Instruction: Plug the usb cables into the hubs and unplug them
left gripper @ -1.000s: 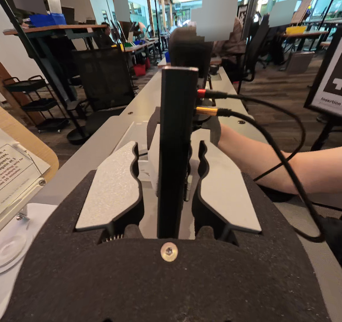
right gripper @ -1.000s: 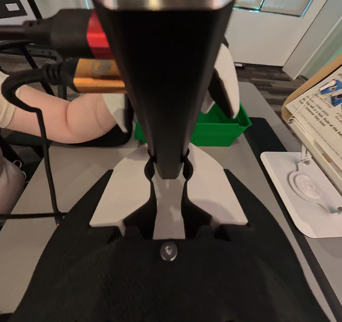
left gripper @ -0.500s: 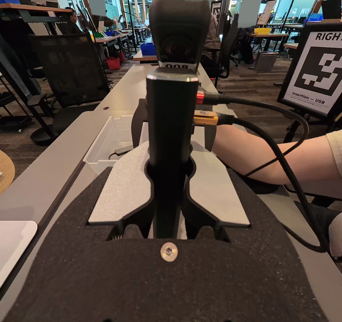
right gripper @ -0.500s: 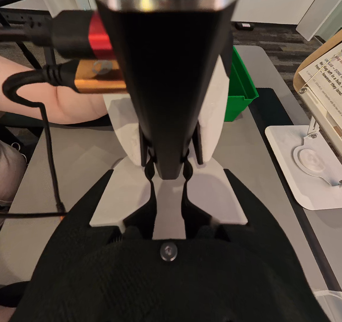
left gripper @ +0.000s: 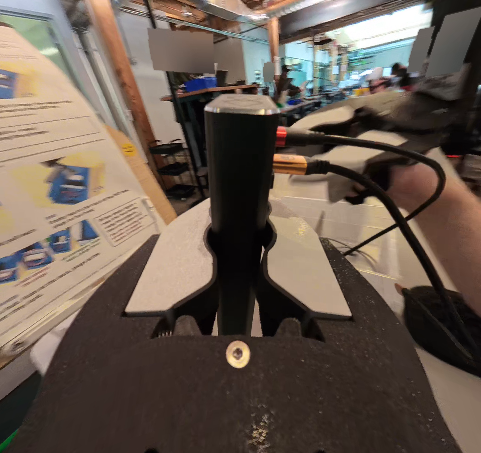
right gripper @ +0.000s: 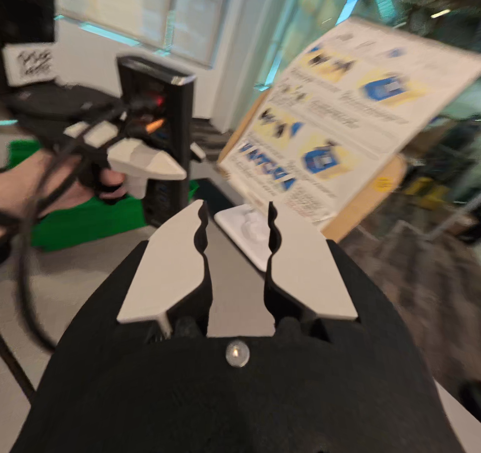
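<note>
My left gripper [left gripper: 240, 214] is shut on the black hub [left gripper: 240, 167] and holds it upright between its fingers. A red plug [left gripper: 281, 136] and a gold plug [left gripper: 290, 164] sit in the hub's right side, and their black cables [left gripper: 390, 206] arc down to the right. My right gripper [right gripper: 236, 211] is open and empty, apart from the hub [right gripper: 166, 133], which stands ahead to its left in the left gripper [right gripper: 145, 165]. The right gripper's white fingers [left gripper: 380, 141] show blurred beyond the plugs in the left wrist view.
A tilted instruction board [right gripper: 338, 141] on a white stand base [right gripper: 242, 222] is ahead right of the right gripper and close on the left gripper's left [left gripper: 52, 180]. A green bin [right gripper: 86, 217] lies behind the hub. A clear tray [left gripper: 325, 222] sits on the grey table [right gripper: 78, 284].
My right gripper has let go of the hub's end, opened and pulled back and away. My left gripper has closed on the hub and swung with it toward the instruction board.
</note>
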